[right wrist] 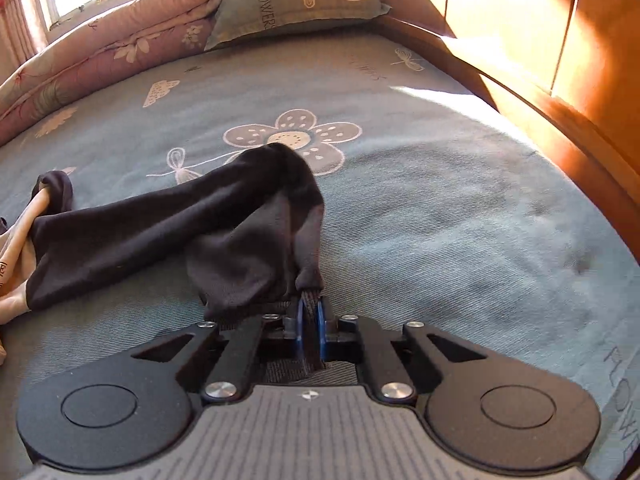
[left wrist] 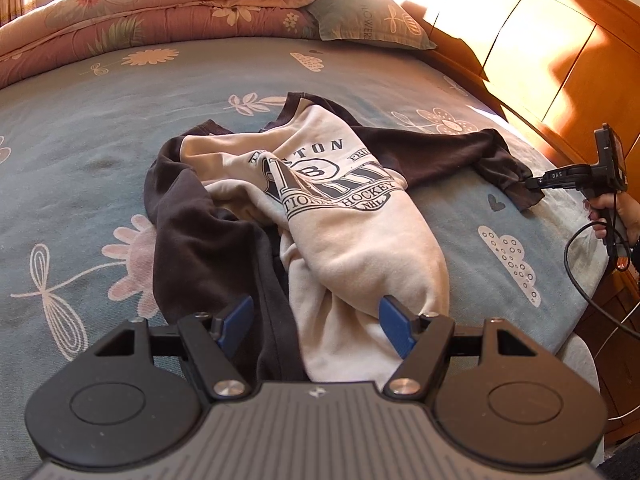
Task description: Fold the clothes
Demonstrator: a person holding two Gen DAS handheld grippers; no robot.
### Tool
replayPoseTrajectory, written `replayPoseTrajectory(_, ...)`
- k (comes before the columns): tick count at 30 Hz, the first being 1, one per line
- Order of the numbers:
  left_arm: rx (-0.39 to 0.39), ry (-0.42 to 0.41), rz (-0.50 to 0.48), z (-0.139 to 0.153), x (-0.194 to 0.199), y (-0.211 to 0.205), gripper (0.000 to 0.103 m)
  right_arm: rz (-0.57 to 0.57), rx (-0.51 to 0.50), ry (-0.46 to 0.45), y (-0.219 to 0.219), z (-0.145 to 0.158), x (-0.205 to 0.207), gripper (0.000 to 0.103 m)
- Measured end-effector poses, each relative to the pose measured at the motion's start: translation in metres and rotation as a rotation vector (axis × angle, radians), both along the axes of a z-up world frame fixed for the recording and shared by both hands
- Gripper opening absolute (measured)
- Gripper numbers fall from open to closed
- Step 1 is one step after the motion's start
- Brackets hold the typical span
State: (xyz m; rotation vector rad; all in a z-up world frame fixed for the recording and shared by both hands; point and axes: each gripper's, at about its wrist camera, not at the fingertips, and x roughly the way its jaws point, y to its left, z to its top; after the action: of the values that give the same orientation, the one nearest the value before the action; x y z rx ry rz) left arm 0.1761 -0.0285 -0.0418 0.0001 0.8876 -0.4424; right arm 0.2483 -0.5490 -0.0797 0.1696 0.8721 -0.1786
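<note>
Left wrist view first: the sweatshirt [left wrist: 320, 200] is a crumpled heap in the middle of the frame on the bed [left wrist: 100, 120], cream body with the hockey print facing up, one dark sleeve bunched at centre left, the hem end bundled right under me. My left hand-held gripper [left wrist: 316, 316] hangs over that near end with its blue pads spread wide and nothing pinched between them; cloth lies below the gap, but I can't say the pads touch it.

Over at the right edge of that frame I see my right hand-held gripper [left wrist: 530, 184] at the tip of the other dark sleeve [left wrist: 460, 156]. Right wrist view confirms it: the blue pads are clamped tight on the ribbed cuff [right wrist: 310, 300], and the sleeve runs from the lower middle away to the left of the frame, drawn out from the body.

So where are we? Early, I'd say. No fold is made. One sleeve is pulled out; the body is rumpled and the other sleeve is tangled. Spreading flat comes first, then every fold is left to do.
</note>
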Motion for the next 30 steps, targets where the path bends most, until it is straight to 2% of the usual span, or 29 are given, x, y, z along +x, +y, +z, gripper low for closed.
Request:
replayPoseTrajectory(4, -0.002, -0.004, -0.002, 0.001, -0.002, 0.0, 0.07, -0.13, -0.061, 0.02, -0.031, 0.008, -0.012, 0.009)
replayPoseTrajectory(9, -0.005, -0.013, 0.002, 0.005, -0.005, 0.003, 0.07, -0.11, -0.054, 0.0, -0.019, 0.019, -0.022, 0.014)
replayPoseTrajectory(12, -0.005, -0.023, 0.007, 0.009, -0.008, 0.005, 0.07, -0.048, -0.03, -0.038, 0.005, 0.03, -0.027, 0.018)
replayPoseTrajectory(14, -0.01, -0.03, 0.012, 0.011, -0.011, 0.009, 0.07, 0.016, 0.026, -0.057, 0.023, 0.035, -0.029, 0.023)
replayPoseTrajectory(19, -0.019, -0.052, 0.025, 0.016, -0.019, 0.018, 0.07, 0.174, 0.16, -0.079, 0.078, 0.043, -0.038, 0.023)
replayPoseTrajectory(22, -0.011, -0.081, 0.031, 0.019, -0.024, 0.025, 0.073, 0.265, 0.222, -0.076, 0.113, 0.042, -0.045, 0.027)
replayPoseTrajectory(24, -0.008, -0.102, 0.04, 0.021, -0.027, 0.029, 0.075, 0.314, 0.242, -0.056, 0.139, 0.037, -0.051, 0.036)
replayPoseTrajectory(26, -0.011, -0.126, 0.05, 0.022, -0.03, 0.035, 0.075, 0.356, 0.256, -0.037, 0.164, 0.031, -0.057, 0.04)
replayPoseTrajectory(30, -0.025, -0.148, 0.075, 0.021, -0.035, 0.047, 0.077, 0.408, 0.284, 0.002, 0.208, 0.012, -0.066, 0.042)
